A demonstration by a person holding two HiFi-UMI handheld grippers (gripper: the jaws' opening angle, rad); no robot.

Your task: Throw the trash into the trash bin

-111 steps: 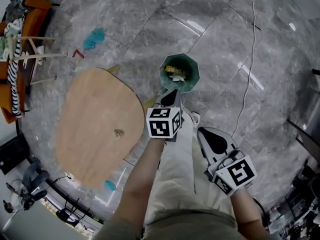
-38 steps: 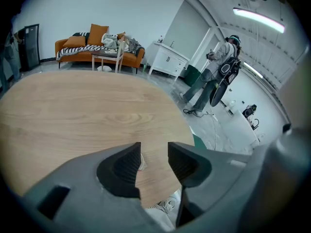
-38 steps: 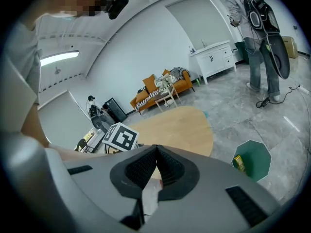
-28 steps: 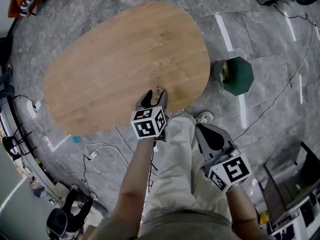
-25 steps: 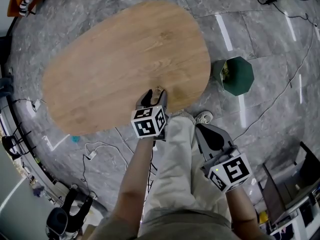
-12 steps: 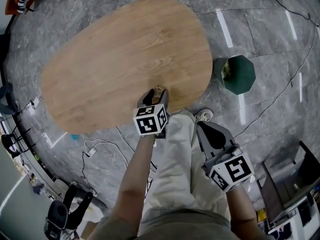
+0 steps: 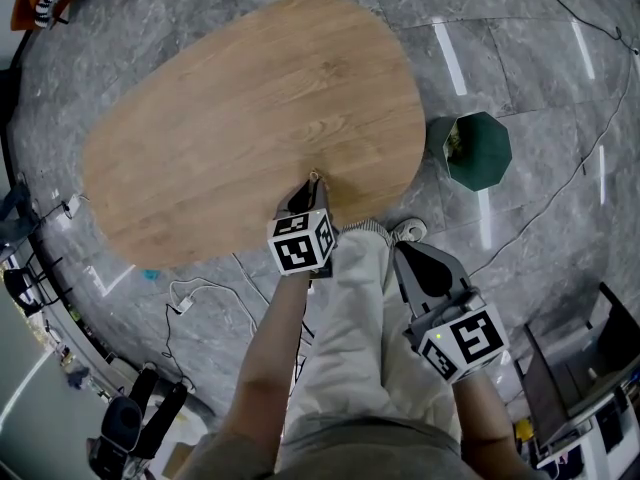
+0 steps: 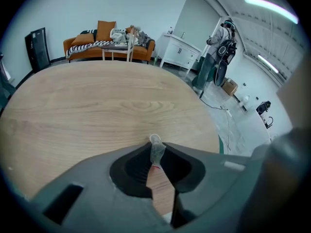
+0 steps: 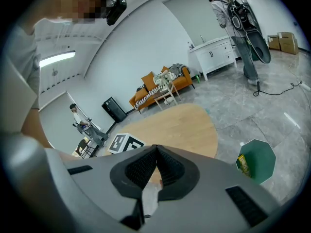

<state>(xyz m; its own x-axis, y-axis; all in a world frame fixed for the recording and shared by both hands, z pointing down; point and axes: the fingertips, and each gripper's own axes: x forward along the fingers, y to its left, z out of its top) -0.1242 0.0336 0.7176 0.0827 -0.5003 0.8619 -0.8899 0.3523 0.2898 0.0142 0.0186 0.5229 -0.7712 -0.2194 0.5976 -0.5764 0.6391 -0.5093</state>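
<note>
Trash, a small pale wrapper scrap [image 8: 155, 142], stood pinched between the tips of my left gripper [image 8: 156, 153], whose jaws had just been closing and pressed on it from both sides. The scrap's upper end poked out past the jaw tips, and a reddish bit showed lower down between them. I held it right at the near edge of the wooden table [image 7: 250, 98], with the gripper tilted steeply down. My right gripper [image 9: 155, 152] hung apart from it over my trouser leg [image 7: 350, 318], jaws drawn together with nothing between them. The green trash bin [image 7: 485, 158] stood on the grey floor [image 7: 540, 58] just beside the table's right end, well apart from the scrap, with some trash already inside
</note>
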